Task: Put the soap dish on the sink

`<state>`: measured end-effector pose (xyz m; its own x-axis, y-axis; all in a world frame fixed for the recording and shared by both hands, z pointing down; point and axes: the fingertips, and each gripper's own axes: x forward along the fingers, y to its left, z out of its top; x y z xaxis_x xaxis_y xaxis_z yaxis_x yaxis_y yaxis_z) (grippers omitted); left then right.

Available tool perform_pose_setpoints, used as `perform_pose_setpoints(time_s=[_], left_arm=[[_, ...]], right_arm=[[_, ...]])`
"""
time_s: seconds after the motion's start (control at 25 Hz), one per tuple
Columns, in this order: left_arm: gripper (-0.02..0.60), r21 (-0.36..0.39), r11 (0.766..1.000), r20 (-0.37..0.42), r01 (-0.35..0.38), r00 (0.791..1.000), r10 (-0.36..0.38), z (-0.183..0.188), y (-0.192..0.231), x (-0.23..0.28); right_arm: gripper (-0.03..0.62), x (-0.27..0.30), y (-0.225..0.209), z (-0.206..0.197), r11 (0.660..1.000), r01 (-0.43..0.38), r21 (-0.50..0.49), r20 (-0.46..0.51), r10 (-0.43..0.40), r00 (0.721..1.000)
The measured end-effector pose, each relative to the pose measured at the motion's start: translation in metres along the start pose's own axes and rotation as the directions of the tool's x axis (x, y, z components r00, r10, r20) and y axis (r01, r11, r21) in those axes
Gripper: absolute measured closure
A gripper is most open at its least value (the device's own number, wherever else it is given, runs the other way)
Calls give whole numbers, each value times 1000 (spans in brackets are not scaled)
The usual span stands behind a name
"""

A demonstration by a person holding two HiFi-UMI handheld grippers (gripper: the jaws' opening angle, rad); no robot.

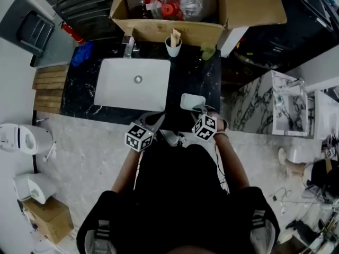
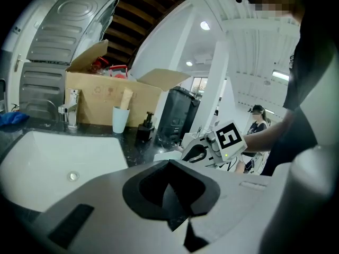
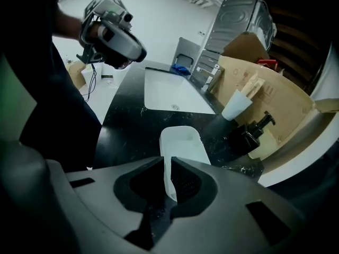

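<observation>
The white soap dish (image 1: 192,101) (image 3: 183,142) lies level over the black counter (image 1: 79,89), just right of the white sink basin (image 1: 132,83) (image 3: 175,91). My right gripper (image 1: 199,110) (image 3: 168,181) is shut on the dish's near rim; whether the dish rests on the counter is unclear. At the counter's front edge, by the basin's near right corner, my left gripper (image 1: 159,119) (image 2: 170,194) is shut with nothing in it. In the left gripper view the basin (image 2: 53,157) spreads to the left and the right gripper (image 2: 212,147) shows beyond.
A tap (image 1: 128,46) stands behind the basin. Right of the tap stand a white cup (image 1: 173,45) (image 3: 235,107) and a black soap dispenser (image 3: 254,131). An open cardboard box (image 1: 196,9) stands along the counter's back. A toilet (image 1: 21,139) is at the left.
</observation>
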<state>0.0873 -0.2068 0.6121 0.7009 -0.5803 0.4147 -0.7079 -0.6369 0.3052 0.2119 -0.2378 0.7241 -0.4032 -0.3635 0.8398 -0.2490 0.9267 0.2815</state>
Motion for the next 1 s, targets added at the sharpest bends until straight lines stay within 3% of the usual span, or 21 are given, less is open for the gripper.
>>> perform_pose_setpoints(time_s=[0.56,0.76,1.0], left_arm=[[581,25,999,-22,44,999,-43,-2,-15,7],[581,37,997,-29,66,997,-65,-2,-23,9],[581,45,996,-41,81,996,-79,-4,-29,10]], right_arm=[[599,-31,4,-12,977,22,210,116,-47,992],[599,-45,-2,-7,912,-34,410,234,-68,970],[600,-58,-2,-14,857,-63,511,293,-104,951]])
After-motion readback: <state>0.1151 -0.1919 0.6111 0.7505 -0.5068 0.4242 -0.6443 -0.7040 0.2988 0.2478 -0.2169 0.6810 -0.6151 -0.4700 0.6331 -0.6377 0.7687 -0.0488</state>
